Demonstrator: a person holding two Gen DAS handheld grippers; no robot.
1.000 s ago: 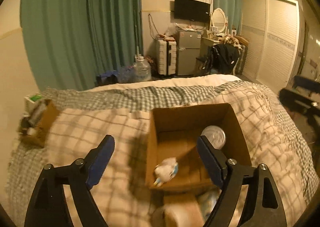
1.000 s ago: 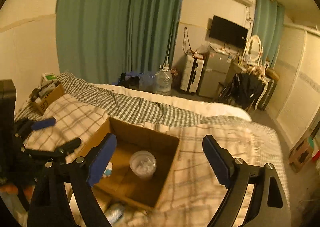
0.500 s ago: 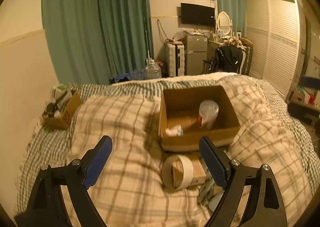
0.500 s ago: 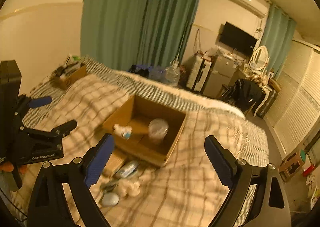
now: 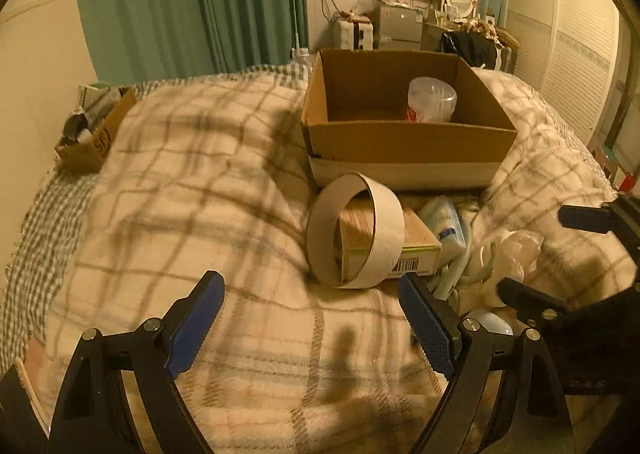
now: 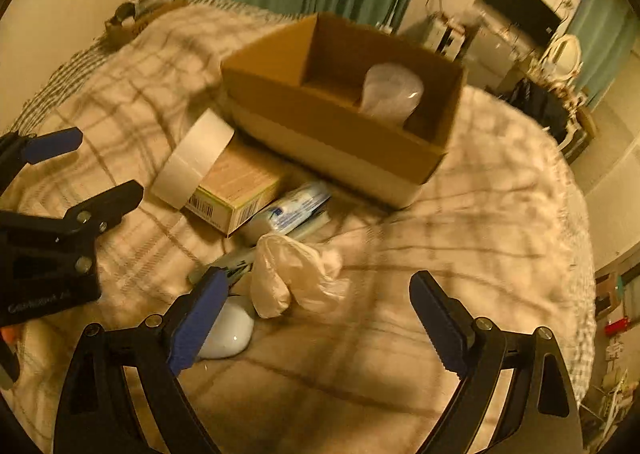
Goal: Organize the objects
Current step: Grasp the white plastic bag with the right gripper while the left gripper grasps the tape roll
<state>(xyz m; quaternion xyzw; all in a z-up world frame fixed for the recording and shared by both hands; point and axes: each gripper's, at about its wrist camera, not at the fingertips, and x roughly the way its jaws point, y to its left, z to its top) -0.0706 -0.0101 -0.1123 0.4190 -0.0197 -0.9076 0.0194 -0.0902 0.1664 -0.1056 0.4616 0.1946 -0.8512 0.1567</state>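
Observation:
An open cardboard box sits on the bed with a clear plastic cup inside. In front of it lie a wide tape roll, a flat carton with a barcode, a blue-and-white packet, a crumpled plastic bag and a white rounded object. My left gripper is open and empty, just short of the tape roll. My right gripper is open and empty, over the plastic bag.
A plaid blanket covers the bed. A small cardboard box of odds and ends stands at the bed's far left by the wall. Green curtains, a TV and furniture are beyond the bed.
Both grippers have pulled back from above the box and dropped low over the blanket, close to the pile of objects in front of the box. Both stay open.

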